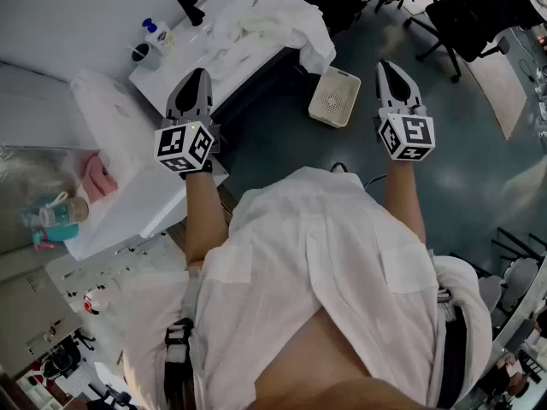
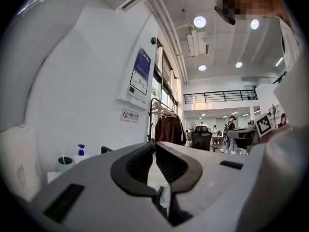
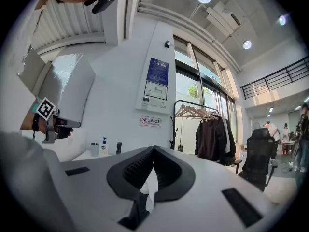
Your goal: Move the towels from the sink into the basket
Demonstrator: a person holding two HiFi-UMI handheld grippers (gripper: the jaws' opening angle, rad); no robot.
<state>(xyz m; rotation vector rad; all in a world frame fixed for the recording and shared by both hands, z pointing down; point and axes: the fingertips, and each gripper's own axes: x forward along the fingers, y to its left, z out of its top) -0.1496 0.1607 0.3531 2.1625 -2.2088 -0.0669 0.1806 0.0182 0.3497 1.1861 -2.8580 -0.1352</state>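
Note:
White towels [image 1: 261, 20] lie heaped on the white sink counter [image 1: 175, 67] at the top of the head view, one corner hanging over its front edge. A white perforated basket [image 1: 334, 97] stands on the floor just right of the counter. My left gripper [image 1: 199, 77] is held level over the counter's near end, jaws shut and empty, short of the towels. My right gripper [image 1: 388, 67] hovers over the floor right of the basket, also shut on nothing. In the left gripper view the left gripper [image 2: 154, 143] has its tips together. The right gripper [image 3: 154, 147] looks the same in its own view.
A soap bottle [image 1: 158, 34], a cup [image 1: 141, 54] and a black faucet [image 1: 190, 7] stand at the counter's back. Office chairs [image 1: 466, 15] are at the far right. A clothes rack with dark coats [image 3: 210, 129] stands ahead. A pink cloth [image 1: 98, 178] lies at the left.

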